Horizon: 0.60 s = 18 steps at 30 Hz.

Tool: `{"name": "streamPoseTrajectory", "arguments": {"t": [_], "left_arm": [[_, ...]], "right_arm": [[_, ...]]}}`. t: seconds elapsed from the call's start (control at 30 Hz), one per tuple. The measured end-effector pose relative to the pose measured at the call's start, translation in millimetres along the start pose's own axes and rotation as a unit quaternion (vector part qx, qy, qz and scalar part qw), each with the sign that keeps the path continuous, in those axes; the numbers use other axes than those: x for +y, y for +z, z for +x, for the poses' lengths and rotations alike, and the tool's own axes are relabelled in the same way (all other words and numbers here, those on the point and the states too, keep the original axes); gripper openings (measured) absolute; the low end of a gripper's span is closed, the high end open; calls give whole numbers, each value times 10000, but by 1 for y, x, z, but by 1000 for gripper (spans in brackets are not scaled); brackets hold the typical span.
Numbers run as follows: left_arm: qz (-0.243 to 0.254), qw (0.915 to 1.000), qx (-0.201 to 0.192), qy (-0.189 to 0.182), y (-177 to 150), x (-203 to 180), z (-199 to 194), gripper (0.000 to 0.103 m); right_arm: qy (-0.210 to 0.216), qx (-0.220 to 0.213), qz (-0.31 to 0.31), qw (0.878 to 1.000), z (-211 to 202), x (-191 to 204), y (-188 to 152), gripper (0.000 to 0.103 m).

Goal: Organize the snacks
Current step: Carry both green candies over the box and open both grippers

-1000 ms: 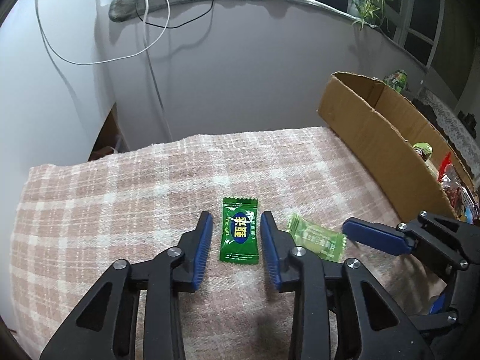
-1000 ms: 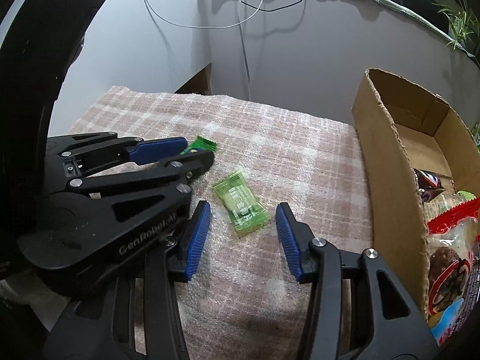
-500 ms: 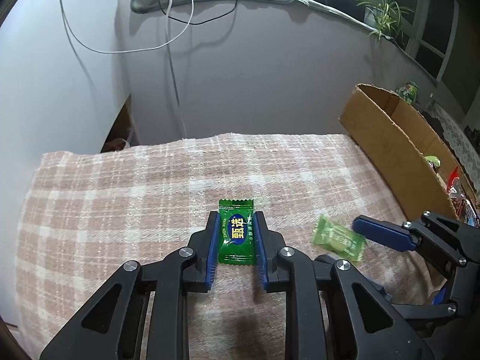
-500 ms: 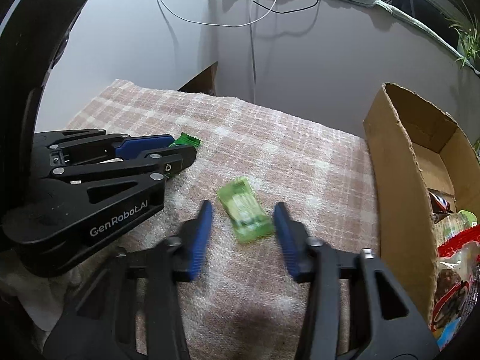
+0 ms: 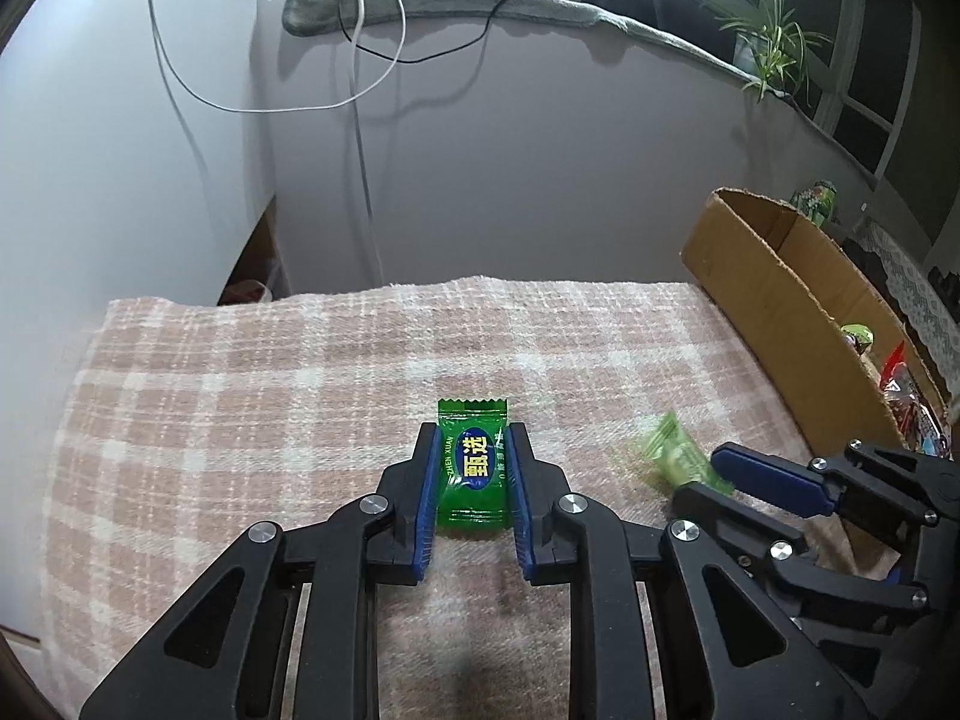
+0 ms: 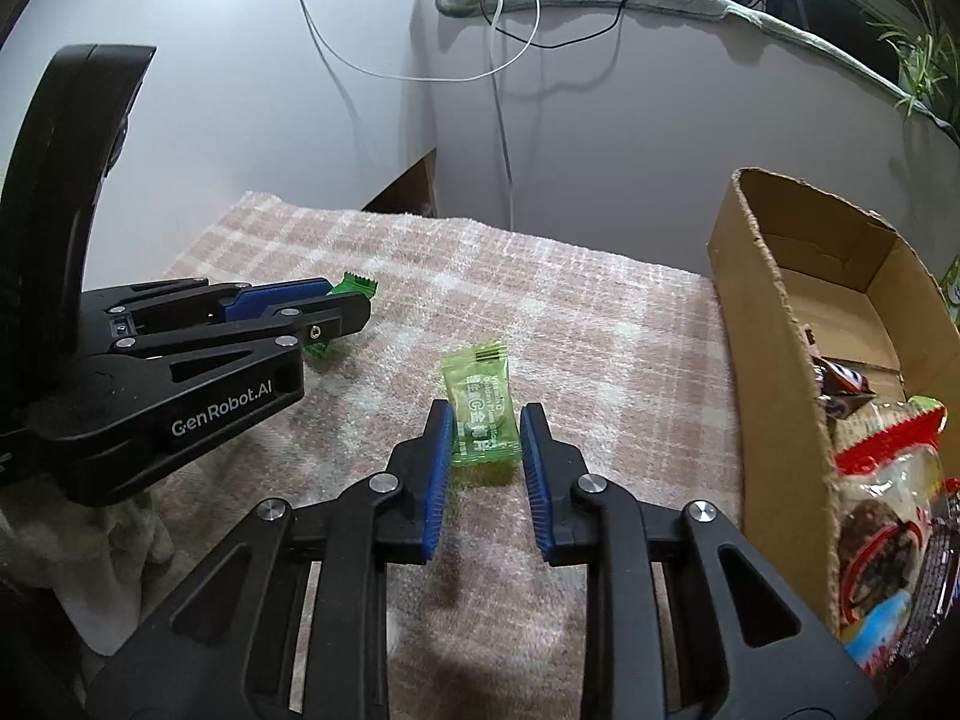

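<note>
My left gripper [image 5: 472, 468] is shut on a dark green candy packet [image 5: 473, 465] with a blue oval label, lifted a little above the checked cloth [image 5: 240, 408]. My right gripper [image 6: 483, 444] is shut on a light green candy packet [image 6: 480, 411], also just above the cloth. In the left wrist view the right gripper [image 5: 714, 483] sits at the lower right with the light green packet [image 5: 672, 453] blurred at its tips. In the right wrist view the left gripper [image 6: 354, 312] is at the left with the dark green packet [image 6: 354, 287] poking out.
An open cardboard box [image 6: 780, 324] stands at the right edge of the cloth, also seen in the left wrist view [image 5: 774, 300]; it holds several wrapped snacks [image 6: 888, 480]. White and black cables [image 5: 360, 120] hang down the wall behind. A potted plant [image 5: 762, 42] sits on the ledge.
Both grippers have closed on their packets and raised them off the cloth. The light green packet has turned more upright between the right jaws.
</note>
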<state>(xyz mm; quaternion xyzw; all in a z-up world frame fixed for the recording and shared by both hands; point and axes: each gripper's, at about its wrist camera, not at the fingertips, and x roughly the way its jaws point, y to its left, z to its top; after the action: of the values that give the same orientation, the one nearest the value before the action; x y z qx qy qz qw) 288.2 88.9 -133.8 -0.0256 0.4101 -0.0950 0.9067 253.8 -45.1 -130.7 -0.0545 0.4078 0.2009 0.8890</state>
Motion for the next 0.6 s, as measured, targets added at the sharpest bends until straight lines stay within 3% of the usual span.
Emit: {"name": "streamPoseTrajectory", "arguments": {"t": [0.6], "left_arm": [[194,9978,-605,-184,18,-30,-44,19]], "right_arm": [[324,-695,169,9969,-80,-6,-2,24]]}}
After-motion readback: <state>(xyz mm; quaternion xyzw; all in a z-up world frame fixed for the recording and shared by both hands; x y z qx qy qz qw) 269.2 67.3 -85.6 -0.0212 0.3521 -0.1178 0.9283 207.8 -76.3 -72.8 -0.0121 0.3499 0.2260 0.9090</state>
